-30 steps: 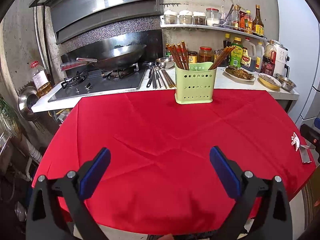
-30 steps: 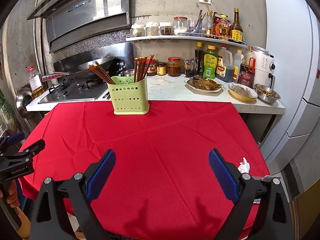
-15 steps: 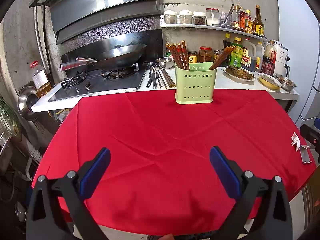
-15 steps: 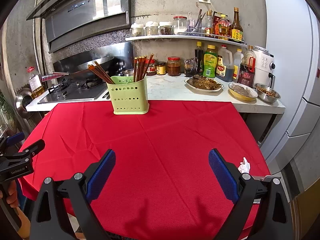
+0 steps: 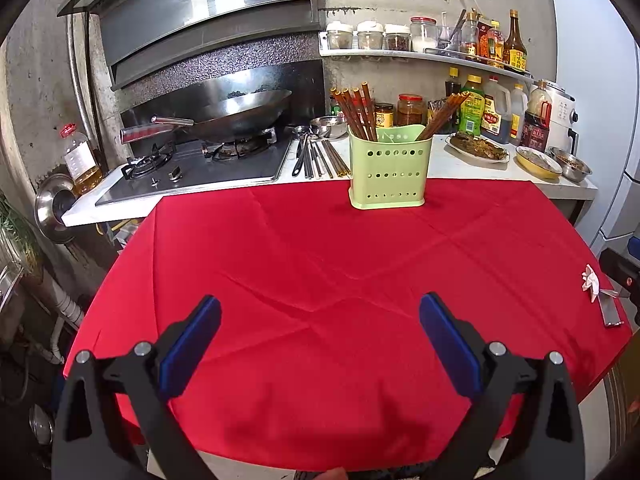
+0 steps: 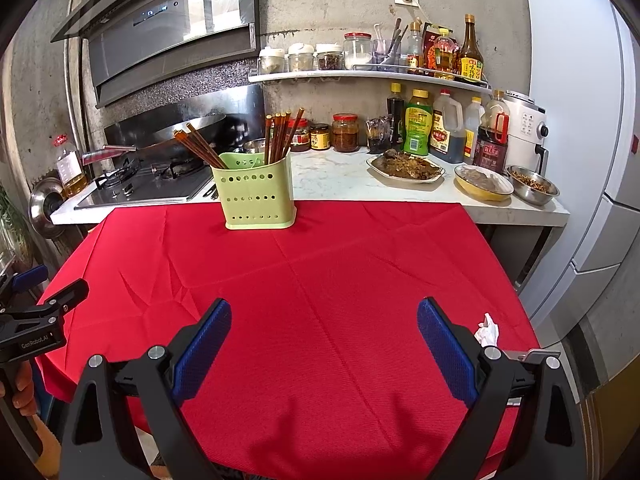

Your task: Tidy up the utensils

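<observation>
At the far left a wok (image 5: pixel 240 114) is seen on the stove. Beside the stove, loose metal utensils (image 5: pixel 316 156) are laid on the white bench (image 5: pixel 460 168), just behind the green holder (image 5: pixel 388 172). The holder stands upright at the far edge of the red cloth (image 5: pixel 320 280), with brown chopsticks (image 5: pixel 358 110) leaning in its left and right compartments. The left gripper (image 5: pixel 320 344) is held low over the near cloth, its blue fingers (image 5: pixel 192 348) spread wide and empty. The right gripper (image 6: pixel 324 344) is likewise held released, nothing between its fingers (image 6: pixel 444 348). A crumpled white tissue (image 6: pixel 487 330) lies at the cloth's right edge.
</observation>
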Demonstrator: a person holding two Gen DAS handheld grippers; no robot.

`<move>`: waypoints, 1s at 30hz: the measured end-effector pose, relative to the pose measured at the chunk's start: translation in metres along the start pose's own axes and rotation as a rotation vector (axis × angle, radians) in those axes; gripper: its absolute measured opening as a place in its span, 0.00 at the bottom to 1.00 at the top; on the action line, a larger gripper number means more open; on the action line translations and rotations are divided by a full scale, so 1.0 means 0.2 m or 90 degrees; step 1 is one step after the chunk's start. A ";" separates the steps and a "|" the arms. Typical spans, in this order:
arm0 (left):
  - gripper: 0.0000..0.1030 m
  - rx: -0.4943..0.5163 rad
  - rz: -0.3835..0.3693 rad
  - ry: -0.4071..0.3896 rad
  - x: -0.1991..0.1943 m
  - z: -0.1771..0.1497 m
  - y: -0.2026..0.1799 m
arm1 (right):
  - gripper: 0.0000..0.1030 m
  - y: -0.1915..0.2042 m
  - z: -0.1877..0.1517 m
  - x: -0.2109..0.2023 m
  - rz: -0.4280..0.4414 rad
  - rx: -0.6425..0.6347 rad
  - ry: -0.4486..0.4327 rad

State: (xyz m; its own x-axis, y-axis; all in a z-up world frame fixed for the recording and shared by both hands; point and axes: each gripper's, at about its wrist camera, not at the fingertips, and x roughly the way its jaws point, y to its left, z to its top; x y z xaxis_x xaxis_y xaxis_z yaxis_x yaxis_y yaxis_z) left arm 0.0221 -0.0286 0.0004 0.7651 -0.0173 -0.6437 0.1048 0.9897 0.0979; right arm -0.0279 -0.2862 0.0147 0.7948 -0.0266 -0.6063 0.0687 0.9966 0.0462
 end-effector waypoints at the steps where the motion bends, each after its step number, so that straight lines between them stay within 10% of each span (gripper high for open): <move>1: 0.94 0.000 0.000 0.000 -0.01 0.00 -0.01 | 0.90 0.00 0.00 0.00 0.001 0.001 0.000; 30: 0.94 0.002 -0.006 0.000 0.01 -0.01 -0.02 | 0.90 -0.01 -0.01 0.01 -0.002 0.002 0.004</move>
State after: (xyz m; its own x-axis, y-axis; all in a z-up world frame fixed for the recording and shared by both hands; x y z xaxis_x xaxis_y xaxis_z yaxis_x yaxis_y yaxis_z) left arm 0.0219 -0.0329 -0.0032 0.7644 -0.0271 -0.6442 0.1145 0.9889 0.0943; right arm -0.0283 -0.2887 0.0117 0.7907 -0.0292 -0.6114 0.0728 0.9963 0.0466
